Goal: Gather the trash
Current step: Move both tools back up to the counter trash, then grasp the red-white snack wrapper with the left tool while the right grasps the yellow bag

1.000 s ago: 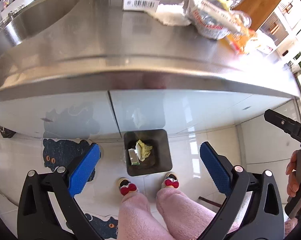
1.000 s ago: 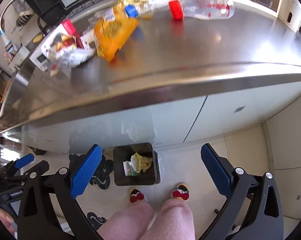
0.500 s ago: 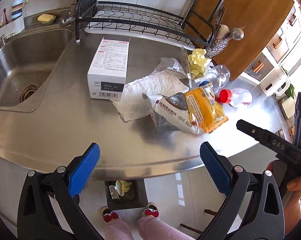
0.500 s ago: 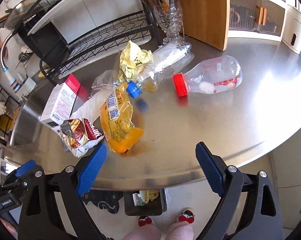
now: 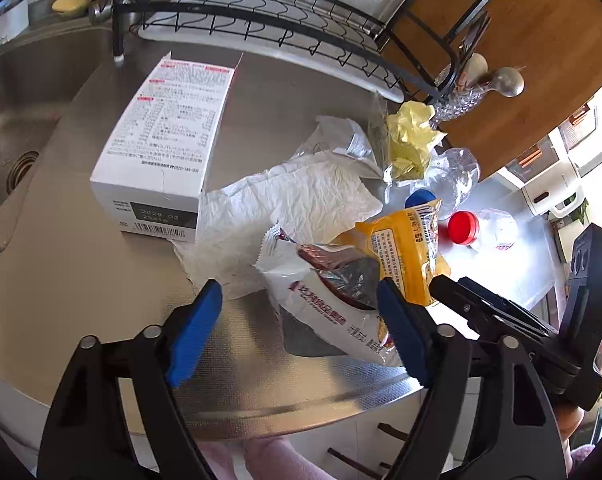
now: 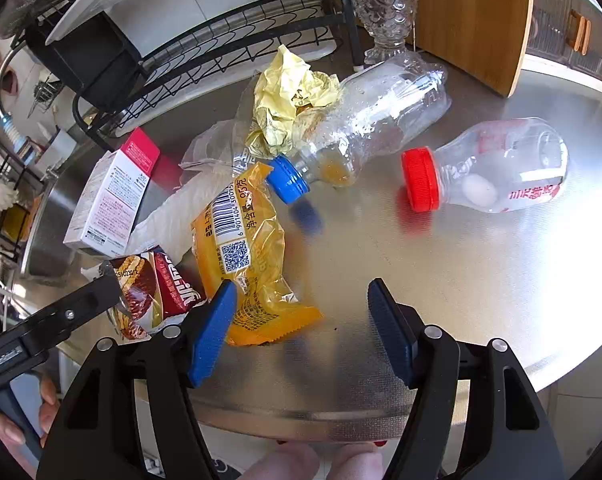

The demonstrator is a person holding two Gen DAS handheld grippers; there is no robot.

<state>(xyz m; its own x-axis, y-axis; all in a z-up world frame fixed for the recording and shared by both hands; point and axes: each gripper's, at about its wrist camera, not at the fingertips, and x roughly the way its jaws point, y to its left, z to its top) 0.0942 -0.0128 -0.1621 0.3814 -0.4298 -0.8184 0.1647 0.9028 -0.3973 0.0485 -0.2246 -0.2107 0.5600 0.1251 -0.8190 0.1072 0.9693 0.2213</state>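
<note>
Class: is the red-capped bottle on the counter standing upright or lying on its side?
Lying on its side: the red-capped bottle rests lengthwise on the counter, cap pointing sideways.

Trash heaped on steel counter: white carton [image 5: 169,144] flat by sink; crumpled paper towel [image 5: 297,204]; red/white snack wrapper [image 6: 157,288] overlapped by orange bag [image 6: 249,252]; yellow paper wad [image 6: 289,96] against blue-cap bottle [image 6: 373,116]; red-cap bottle [image 6: 497,168] on side, apart.

Right gripper [image 6: 301,320] jaws closing, empty, orange wrapper [image 6: 249,256], red-capped bottle [image 6: 497,168]
</note>
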